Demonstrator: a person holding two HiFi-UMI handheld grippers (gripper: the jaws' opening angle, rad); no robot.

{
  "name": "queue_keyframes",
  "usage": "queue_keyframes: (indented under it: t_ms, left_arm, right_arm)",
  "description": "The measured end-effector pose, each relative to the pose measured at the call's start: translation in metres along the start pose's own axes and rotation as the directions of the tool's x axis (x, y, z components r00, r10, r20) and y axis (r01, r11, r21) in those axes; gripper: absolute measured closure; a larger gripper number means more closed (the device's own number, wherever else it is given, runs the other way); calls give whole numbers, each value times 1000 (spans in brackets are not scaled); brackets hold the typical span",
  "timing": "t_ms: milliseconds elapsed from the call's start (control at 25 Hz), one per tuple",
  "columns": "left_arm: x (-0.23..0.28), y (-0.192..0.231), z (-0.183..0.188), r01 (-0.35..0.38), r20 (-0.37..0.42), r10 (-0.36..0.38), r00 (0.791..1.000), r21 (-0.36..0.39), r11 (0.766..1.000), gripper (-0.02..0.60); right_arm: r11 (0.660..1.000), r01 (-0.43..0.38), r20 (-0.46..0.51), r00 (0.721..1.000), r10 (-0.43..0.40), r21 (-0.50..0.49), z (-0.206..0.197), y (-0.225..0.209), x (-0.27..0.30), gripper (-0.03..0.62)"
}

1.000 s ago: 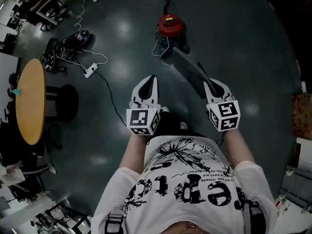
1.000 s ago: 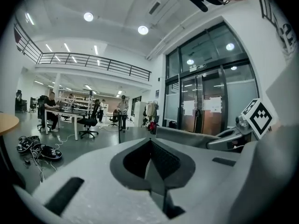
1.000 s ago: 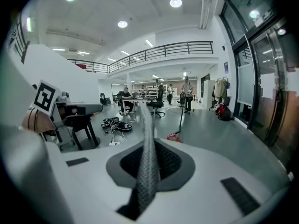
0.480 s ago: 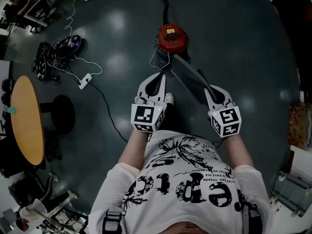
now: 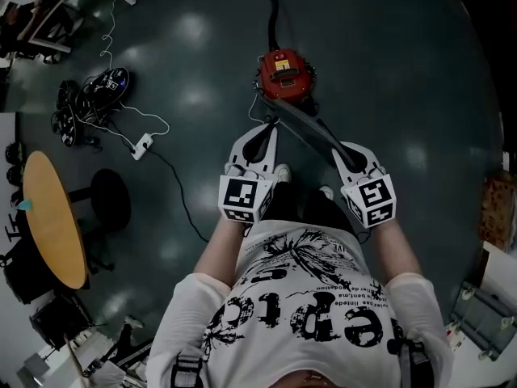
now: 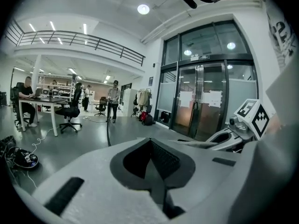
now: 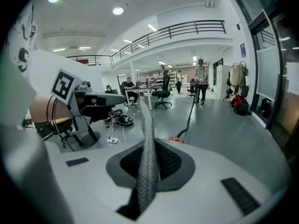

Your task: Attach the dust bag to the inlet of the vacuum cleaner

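The red vacuum cleaner (image 5: 283, 73) stands on the dark floor just ahead of both grippers; only a bit of its red top (image 7: 176, 139) shows in the right gripper view. A black hose (image 5: 273, 14) runs away from it. My right gripper (image 5: 341, 149) is shut on the grey dust bag (image 5: 305, 129), a flat panel reaching from its jaws to the vacuum's near side. Seen edge-on, the dust bag (image 7: 147, 157) is pinched between the pads. My left gripper (image 5: 266, 129) is shut and holds nothing; in its own view the left gripper (image 6: 152, 146) has bare pads.
A round wooden table (image 5: 52, 217) and a black stool (image 5: 109, 200) stand at the left. A white power strip (image 5: 143, 145) with cables and a pile of dark gear (image 5: 93, 91) lie on the floor. Glass doors (image 6: 201, 106) stand on the right in the left gripper view.
Both grippers have moved forward towards the vacuum cleaner, which now lies closer in the head view. The dust bag stays in the right gripper and its far end now reaches the vacuum.
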State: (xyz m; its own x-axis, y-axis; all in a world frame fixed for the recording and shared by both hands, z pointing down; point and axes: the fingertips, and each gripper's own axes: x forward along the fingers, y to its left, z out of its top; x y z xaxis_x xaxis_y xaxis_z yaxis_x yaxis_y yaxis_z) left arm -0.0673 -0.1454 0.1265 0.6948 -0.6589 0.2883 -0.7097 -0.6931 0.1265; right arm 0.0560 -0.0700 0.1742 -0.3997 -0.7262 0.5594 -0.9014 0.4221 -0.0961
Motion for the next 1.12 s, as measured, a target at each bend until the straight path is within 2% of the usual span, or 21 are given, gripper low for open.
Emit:
queue_keyframes:
  t_ms: [160, 400, 520, 680, 840, 960, 1120]
  left_arm:
    - [21, 2, -9, -80, -22, 80, 997, -14, 997, 578]
    - [53, 17, -55, -178, 4, 178, 984, -14, 984, 578]
    - [74, 30, -103, -179, -14, 179, 984, 17, 984, 578]
    - [110, 60, -177, -181, -20, 181, 983, 21, 983, 578]
    - [151, 93, -251, -182, 28, 181, 983, 24, 983, 578]
    - [189, 118, -292, -165, 75, 160, 984, 75, 983, 578]
    - [225, 143, -337, -152, 112, 136, 984, 148, 977, 578]
  right_arm:
    - [998, -68, -11, 998, 67, -20, -5, -22, 12, 568]
    - [980, -172, -66, 984, 166, -98, -59, -46, 50, 568]
    - [972, -198, -92, 978, 187, -127, -97, -59, 81, 568]
    - [962, -226, -78, 973, 216, -152, -155, -72, 140, 568]
    - [944, -257, -63, 966, 249, -207, -220, -84, 205, 569]
    - [917, -296, -45, 954, 295, -268, -262, -92, 250, 568]
    - [858, -345, -44, 933, 356, -379, -308, -101, 294, 568]
